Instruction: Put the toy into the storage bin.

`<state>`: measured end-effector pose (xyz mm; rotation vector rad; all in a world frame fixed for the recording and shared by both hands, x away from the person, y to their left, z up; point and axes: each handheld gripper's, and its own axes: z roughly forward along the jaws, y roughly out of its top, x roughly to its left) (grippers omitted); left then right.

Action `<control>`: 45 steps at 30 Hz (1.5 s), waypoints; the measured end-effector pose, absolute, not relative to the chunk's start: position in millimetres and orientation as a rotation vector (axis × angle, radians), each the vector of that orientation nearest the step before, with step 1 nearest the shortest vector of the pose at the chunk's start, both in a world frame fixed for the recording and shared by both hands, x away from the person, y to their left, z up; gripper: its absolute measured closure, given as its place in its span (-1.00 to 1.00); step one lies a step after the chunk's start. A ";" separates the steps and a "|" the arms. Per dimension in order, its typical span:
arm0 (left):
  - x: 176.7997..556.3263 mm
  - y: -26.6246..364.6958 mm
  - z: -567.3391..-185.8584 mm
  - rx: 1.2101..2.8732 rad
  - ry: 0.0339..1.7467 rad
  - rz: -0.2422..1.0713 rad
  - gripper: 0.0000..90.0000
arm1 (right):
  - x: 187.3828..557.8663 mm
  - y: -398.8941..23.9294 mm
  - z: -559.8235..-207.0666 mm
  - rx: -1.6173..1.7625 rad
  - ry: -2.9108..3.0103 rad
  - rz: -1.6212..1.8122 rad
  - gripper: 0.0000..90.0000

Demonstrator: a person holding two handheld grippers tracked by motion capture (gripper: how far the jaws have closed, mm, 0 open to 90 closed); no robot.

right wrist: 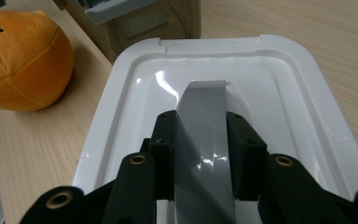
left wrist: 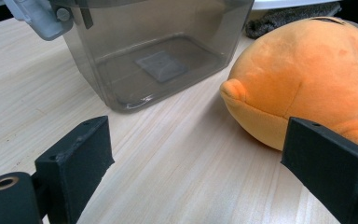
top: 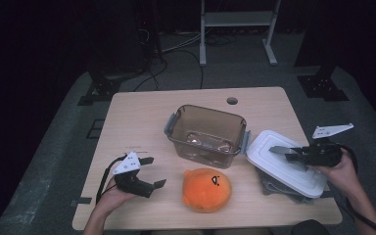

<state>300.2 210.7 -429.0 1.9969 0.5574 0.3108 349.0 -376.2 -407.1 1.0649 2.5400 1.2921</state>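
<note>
Gripped between the two black jaws of the right gripper (right wrist: 200,135) is a grey handle strap (right wrist: 204,140), and the pads press on both of its sides, so this claw is narrow and holds the strap. It belongs to the white lid (right wrist: 289,93), which is at the right side of the wooden table (top: 137,112). From the high view the white lid (top: 274,164) lies tilted on a dark grey cloth (top: 274,188) near the right edge, and the right gripper (top: 293,155) is over its middle with the person's hand behind it.

Just beside the lid, toward the middle of the table, stands a clear brown container (top: 206,134) with grey latches, open at the top and upright. In front of it, nearer to the person, lies an orange plush toy (top: 206,190) with a small face drawn on it; it is near the container but apart from it.

At the left side, the left gripper (top: 152,172) is held above the table. Its jaws stand wide apart with nothing between them, and they point toward the plush toy (left wrist: 307,79) and the container (left wrist: 158,51).
</note>
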 end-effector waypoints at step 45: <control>299.8 211.8 -428.3 1.998 0.559 0.316 -0.83 | 325.9 -318.6 -366.3 0.824 2.530 1.436 -0.24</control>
